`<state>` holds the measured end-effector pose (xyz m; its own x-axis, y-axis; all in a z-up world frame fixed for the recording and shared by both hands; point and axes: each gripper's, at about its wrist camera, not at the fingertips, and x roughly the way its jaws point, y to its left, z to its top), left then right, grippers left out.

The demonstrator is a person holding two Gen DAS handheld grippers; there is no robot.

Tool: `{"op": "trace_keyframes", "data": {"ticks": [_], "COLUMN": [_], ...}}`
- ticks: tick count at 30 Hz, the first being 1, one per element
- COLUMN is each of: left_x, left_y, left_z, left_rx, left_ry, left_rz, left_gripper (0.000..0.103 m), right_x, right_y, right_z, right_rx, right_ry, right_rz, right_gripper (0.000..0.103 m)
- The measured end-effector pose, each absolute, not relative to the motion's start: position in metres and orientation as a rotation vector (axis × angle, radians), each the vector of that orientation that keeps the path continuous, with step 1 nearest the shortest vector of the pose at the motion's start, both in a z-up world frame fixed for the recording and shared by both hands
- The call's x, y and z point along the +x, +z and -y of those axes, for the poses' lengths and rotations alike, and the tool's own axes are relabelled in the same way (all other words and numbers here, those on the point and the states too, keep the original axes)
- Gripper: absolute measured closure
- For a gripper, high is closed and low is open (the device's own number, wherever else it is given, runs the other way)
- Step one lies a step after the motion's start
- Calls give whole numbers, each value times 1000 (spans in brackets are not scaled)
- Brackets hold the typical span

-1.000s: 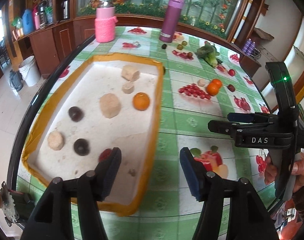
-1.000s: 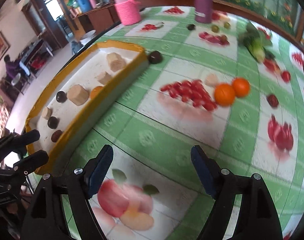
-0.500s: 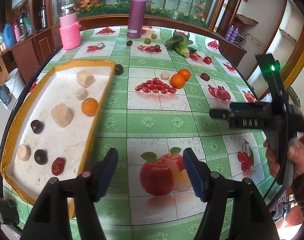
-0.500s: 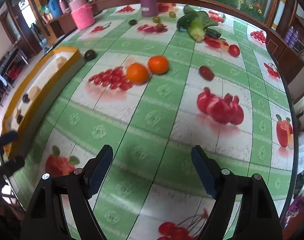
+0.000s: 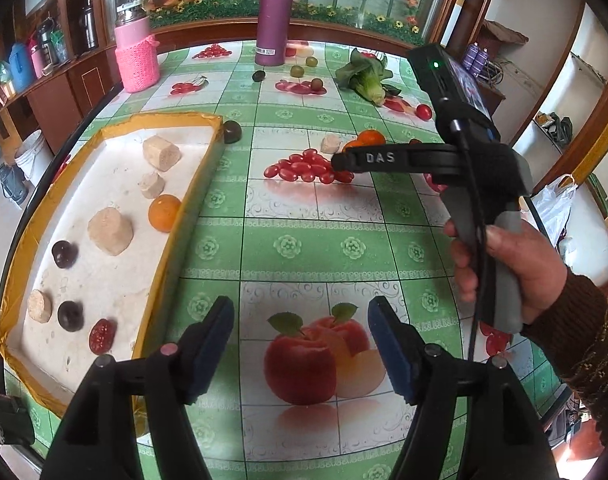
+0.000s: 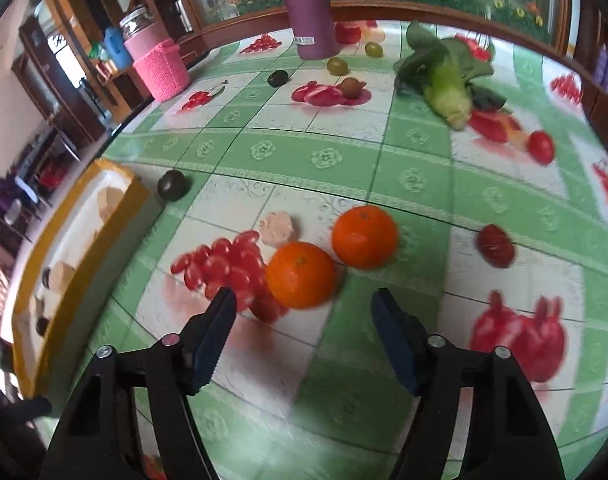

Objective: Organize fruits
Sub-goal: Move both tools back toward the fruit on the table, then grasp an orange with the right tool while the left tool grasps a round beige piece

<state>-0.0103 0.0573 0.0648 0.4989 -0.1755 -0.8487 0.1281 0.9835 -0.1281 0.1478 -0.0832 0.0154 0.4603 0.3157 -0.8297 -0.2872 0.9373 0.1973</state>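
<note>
Both grippers, left [image 5: 300,344] and right [image 6: 304,334], hold nothing with jaws spread, the right's arm hiding part of an orange [image 5: 369,137] at mid-frame.

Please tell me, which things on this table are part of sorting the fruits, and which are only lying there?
Part of the job:
- two oranges on the cloth, the near one and the far one
- orange already in the tray
- yellow-rimmed tray
- right gripper, open, nearest the oranges

Only lying there:
- purple bottle
- pink knitted jar
- leafy vegetable
</note>
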Motion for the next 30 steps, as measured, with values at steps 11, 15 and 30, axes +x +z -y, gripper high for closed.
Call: {"op": "trace_keyframes", "data": {"ticks": [11, 15, 30], "left_x": [58, 99, 163], "left_y": [52, 43, 14], "left_z": [-32, -25, 8], "left_rx": [-23, -54, -28], "left_ry": [-185, -175, -215], "left_rz": [-1045, -1029, -991], "left_gripper": [30, 30, 80], "right_x": [139, 120, 94], "right_y": [21, 29, 18], "right_z": [117, 152, 190], "right_rx": [26, 24, 45], "right_ry": [353, 310, 278], "right_rz": [-987, -965, -997], "right_gripper": [69, 68, 68]}}
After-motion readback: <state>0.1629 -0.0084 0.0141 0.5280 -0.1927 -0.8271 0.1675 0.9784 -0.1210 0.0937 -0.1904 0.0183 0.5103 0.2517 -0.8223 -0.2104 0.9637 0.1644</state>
